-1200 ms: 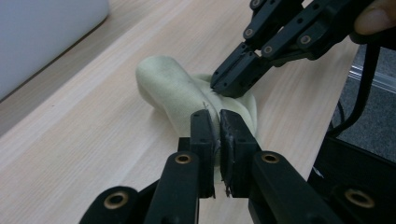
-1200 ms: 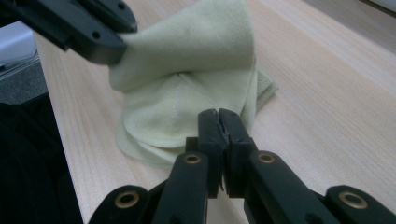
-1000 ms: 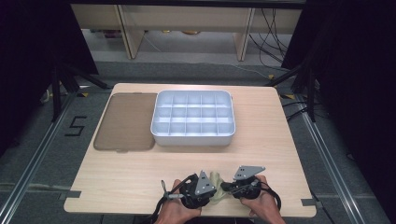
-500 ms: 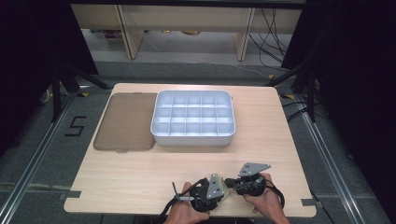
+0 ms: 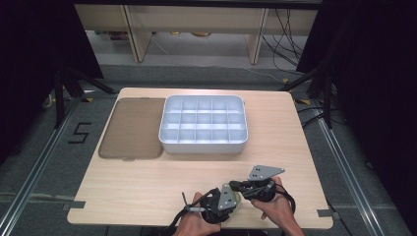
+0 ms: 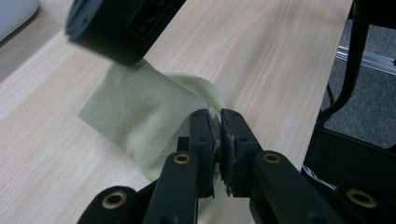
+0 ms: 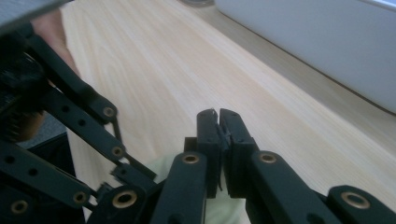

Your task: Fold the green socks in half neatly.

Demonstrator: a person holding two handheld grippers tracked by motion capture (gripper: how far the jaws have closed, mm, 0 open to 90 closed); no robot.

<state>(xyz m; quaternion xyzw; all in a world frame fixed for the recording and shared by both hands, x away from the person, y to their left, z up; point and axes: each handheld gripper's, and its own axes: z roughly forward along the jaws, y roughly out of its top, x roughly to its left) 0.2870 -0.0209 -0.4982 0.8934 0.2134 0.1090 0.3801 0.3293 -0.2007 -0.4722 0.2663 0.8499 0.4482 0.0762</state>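
A pale yellow-green cloth (image 6: pixel 140 107) lies bunched on the wooden table (image 5: pixel 147 187) near its front edge, small between the two hands in the high view (image 5: pixel 237 200). My left gripper (image 6: pixel 215 116) is shut on one end of the cloth, which is pinched between its pads. My right gripper (image 7: pixel 218 114) is shut too, with the cloth (image 7: pixel 163 170) showing just under its jaws. In the left gripper view the right gripper's black body (image 6: pixel 116 28) hangs over the cloth's far end. The two grippers (image 5: pixel 221 202) (image 5: pixel 253 189) sit side by side, almost touching.
A white tray (image 5: pixel 202 146) with several empty compartments stands at the table's middle back. A brown flat lid (image 5: pixel 133 128) lies to its left. The table's right edge and a black stand (image 6: pixel 350 70) are close to the left gripper.
The left hand has shifted slightly to the right, nearer the right hand. Both grippers stay shut with the cloth between them.
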